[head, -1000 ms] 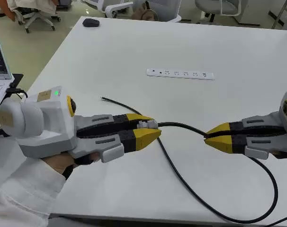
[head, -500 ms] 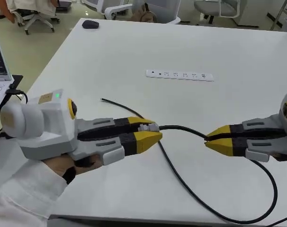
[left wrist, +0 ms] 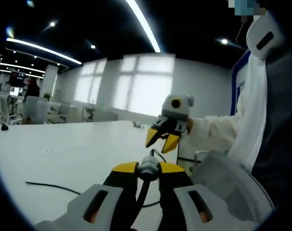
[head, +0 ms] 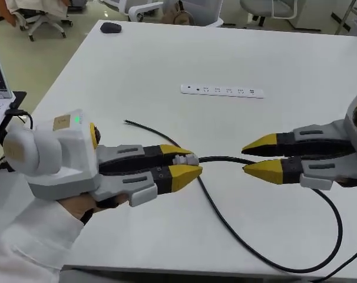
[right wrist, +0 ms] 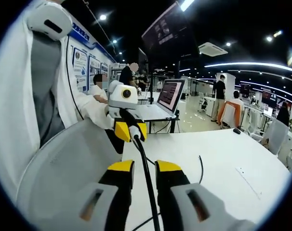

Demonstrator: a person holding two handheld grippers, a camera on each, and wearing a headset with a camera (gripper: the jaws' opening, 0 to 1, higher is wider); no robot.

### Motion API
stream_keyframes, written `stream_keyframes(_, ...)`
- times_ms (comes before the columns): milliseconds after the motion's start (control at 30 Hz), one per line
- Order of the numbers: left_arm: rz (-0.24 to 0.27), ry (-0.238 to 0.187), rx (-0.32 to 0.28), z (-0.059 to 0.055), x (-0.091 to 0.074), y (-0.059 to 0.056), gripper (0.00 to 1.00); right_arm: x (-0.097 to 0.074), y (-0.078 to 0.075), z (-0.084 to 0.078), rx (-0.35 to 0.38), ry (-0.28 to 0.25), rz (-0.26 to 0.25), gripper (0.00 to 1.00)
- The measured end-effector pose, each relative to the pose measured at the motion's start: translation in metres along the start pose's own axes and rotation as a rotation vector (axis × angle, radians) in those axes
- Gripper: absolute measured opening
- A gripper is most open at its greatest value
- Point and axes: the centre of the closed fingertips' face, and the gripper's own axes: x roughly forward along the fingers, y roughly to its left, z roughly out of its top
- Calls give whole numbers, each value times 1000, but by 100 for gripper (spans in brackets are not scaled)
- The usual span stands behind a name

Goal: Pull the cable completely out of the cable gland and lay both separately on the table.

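the gland (head: 183,158) is clamped in the left gripper (head: 195,163) over the table (head: 167,65). the cable (head: 220,159) runs from it between the parted jaws of the right gripper (head: 245,158). the pull looks not yet begun: the right should close on the cable and draw it away.

Even overhead light leaves the white table (head: 167,65) bright and sharp in the head view; the cable (head: 222,158) casts only a faint shadow. Both gripper views bow at their edges. In the left one a ceiling strip (left wrist: 142,24) glares near 12 o'clock and the windows (left wrist: 136,89) wash out.
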Motion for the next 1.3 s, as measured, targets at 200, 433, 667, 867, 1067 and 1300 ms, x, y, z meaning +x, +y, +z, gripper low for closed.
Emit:
stream_keyframes(200, 0, 0, 0, 0, 0, 0, 17, 19, 4, 11, -54, 7, 46, 17)
stream_keyframes(433, -3, 13, 10, -2, 1, -1, 17, 29, 4, 13, -71, 13, 79, 14)
stream_keyframes(667, 2, 8, 9, -1, 0, 1, 17, 33, 4, 9, -70, 22, 93, 8)
stream_keyframes(867, -2, 13, 12, -2, 1, 0, 18, 31, 5, 7, -69, 17, 93, 5)
stream_keyframes(1067, 1, 12, 15, -2, 1, 0, 17, 31, 5, 8, -71, 10, 92, 4)
stream_keyframes(1300, 16, 6, 17, 0, -1, 2, 17, 26, 2, 8, -65, 2, 77, 4)
